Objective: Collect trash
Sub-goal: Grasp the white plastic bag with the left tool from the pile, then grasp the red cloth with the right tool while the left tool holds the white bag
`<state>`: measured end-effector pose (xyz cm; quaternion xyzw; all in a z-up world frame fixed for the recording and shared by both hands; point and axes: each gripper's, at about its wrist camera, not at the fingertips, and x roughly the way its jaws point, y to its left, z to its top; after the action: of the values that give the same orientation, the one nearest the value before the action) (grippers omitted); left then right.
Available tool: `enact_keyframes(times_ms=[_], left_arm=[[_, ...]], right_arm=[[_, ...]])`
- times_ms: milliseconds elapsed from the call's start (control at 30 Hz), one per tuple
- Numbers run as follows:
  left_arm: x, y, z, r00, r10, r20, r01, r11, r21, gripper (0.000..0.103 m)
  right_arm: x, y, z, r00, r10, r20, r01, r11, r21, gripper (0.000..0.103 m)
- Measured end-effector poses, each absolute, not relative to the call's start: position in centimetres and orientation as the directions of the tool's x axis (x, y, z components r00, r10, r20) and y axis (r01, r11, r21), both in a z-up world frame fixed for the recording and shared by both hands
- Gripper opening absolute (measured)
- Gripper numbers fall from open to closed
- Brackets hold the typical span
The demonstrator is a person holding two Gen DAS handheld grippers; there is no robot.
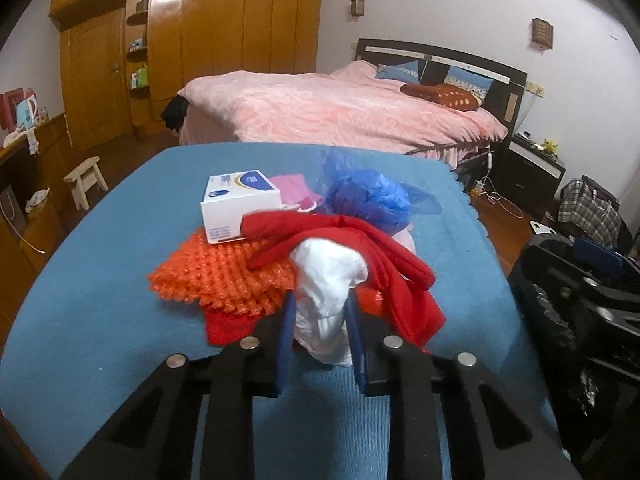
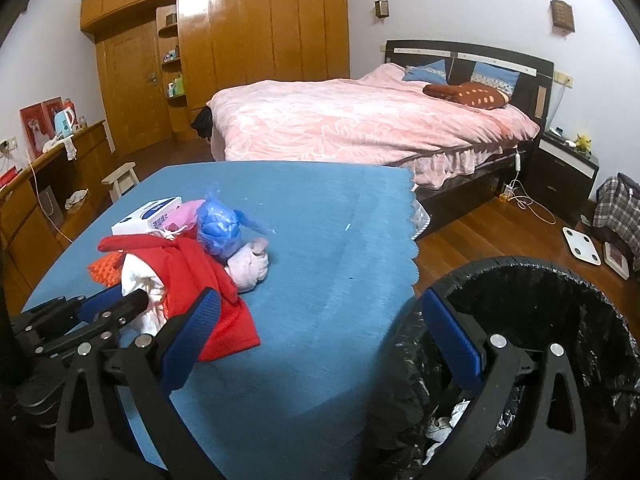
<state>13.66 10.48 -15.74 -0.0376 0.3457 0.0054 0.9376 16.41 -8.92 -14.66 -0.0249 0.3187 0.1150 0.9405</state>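
A heap of trash lies on the blue table (image 1: 100,300): a white crumpled bag (image 1: 328,280), a red cloth (image 1: 360,248), orange bubble wrap (image 1: 224,276), a white box (image 1: 240,204), a pink mask (image 1: 296,188) and a blue plastic bag (image 1: 368,200). My left gripper (image 1: 320,320) is shut on the white crumpled bag, its blue pads pressing both sides. In the right wrist view the left gripper (image 2: 124,300) shows at the heap's near edge. My right gripper (image 2: 320,300) stands wide open, holding nothing, over the table's right edge beside the black-lined bin (image 2: 520,264).
A pale pink wad (image 2: 250,268) lies right of the heap. White scraps (image 2: 448,424) sit in the bin. Beyond the table are a bed (image 2: 360,128), a small stool (image 2: 120,180), a wooden sideboard (image 2: 60,184), a nightstand (image 2: 560,172) and a white scale (image 2: 580,246) on the floor.
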Motion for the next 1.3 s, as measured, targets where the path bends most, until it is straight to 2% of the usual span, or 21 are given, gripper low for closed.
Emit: enact_keyframes(times_ms=[467, 600, 900, 1300], left_arm=[[14.5, 10.1, -16.6, 0.746, -0.021, -0.666, -0.021, 0.998, -0.055, 0.026], [14.6, 9.4, -17.2, 0.735, -0.003, -0.678, -0.027, 0.999, -0.033, 0.020], [12.1, 10.8, -15.0, 0.769, -0.037, -0.638, -0.017, 0.997, -0.079, 0.015], [10.8, 14.2, -13.5, 0.796, 0.038, -0.604, -0.090, 0.994, -0.057, 0.015]], right_arm=[[16.6, -8.0, -15.1, 0.759, 0.203, -0.618, -0.245, 0.969, 0.018, 0.098], [16.6, -8.2, -15.2, 0.759, 0.196, -0.621, -0.241, 0.970, 0.012, 0.098], [16.6, -7.8, -15.2, 0.757, 0.208, -0.619, -0.249, 0.968, 0.021, 0.098], [16.8, -3.9, -16.1, 0.724, 0.279, -0.631, -0.334, 0.942, 0.034, 0.097]])
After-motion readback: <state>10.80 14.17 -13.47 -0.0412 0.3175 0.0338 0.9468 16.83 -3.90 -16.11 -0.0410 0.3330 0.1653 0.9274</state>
